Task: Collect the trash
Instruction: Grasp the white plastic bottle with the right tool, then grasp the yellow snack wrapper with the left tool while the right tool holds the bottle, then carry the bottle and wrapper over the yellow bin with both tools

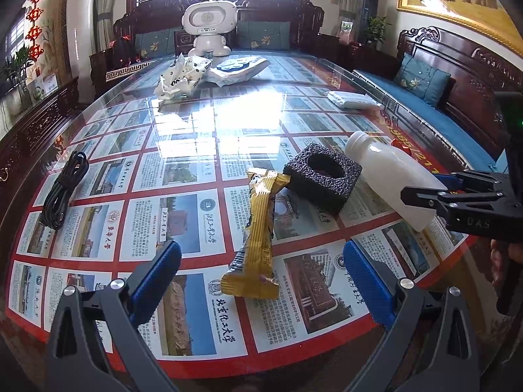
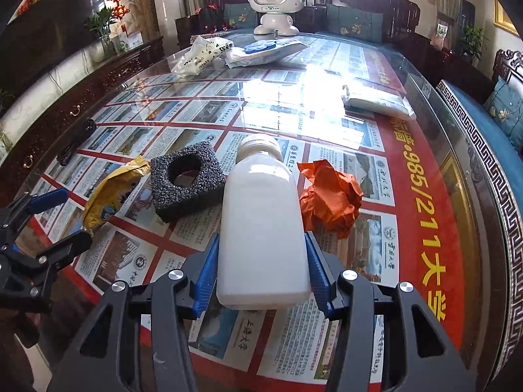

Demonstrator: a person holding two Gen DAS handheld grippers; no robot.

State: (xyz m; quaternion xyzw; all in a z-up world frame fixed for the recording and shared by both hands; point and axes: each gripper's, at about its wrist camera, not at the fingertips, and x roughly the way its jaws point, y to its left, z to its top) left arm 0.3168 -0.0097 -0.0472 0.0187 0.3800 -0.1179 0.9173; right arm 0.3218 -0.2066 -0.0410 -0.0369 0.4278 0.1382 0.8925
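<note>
You're in a home living room: carved dark wood sofas (image 1: 457,75) with blue cushions (image 1: 421,78), curtains, a framed painting (image 1: 457,3), potted plants.

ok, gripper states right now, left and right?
Left gripper: open, gold wrapper between the jaws, not gripped.
Right gripper: jaws closed on the white bottle lying on the table.

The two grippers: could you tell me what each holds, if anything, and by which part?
The right gripper grips the white bottle across its lower body, near the base. The left gripper holds nothing; the gold wrapper lies between its open fingers.
</note>
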